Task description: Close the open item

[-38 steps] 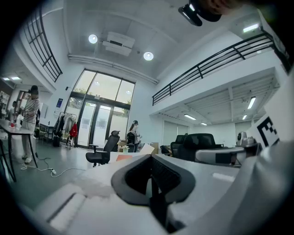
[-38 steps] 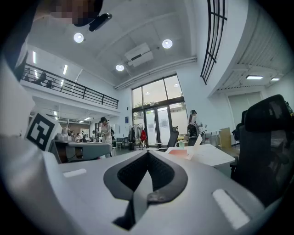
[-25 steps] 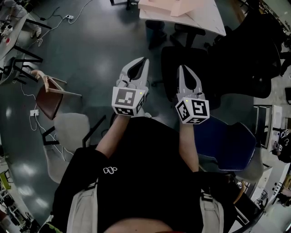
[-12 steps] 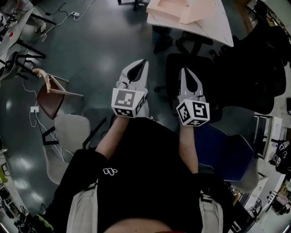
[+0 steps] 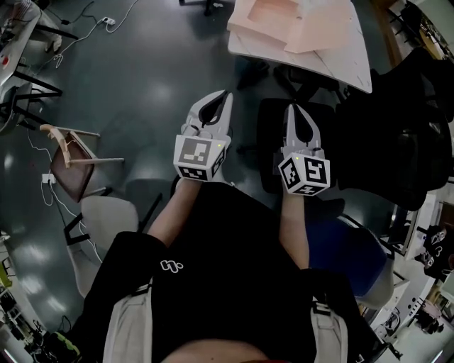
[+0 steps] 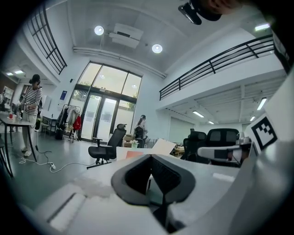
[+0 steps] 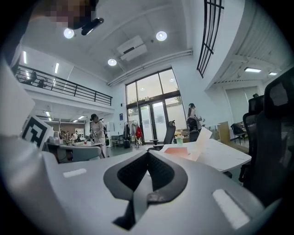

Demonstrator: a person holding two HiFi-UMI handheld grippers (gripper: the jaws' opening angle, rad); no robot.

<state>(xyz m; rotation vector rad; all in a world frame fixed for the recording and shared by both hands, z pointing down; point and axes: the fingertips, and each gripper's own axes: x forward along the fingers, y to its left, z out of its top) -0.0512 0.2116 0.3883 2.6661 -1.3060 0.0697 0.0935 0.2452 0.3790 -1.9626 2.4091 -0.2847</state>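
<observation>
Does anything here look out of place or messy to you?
Only the pinkish cardboard box on the white table stands out. One flap sticks up, so the box has been left open. Nothing looks spilled or broken.

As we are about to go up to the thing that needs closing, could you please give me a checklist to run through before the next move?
1. Left gripper shut and empty: ok.
2. Right gripper shut and empty: ok.
3. Pale pink cardboard box in view on the white table, a flap raised: ok.
4. Box within reach: not ok; both grippers are well short of the table.
5. Clear path: not ok; a black office chair stands before the table.
6. How the box closes: cannot tell from here.
</observation>
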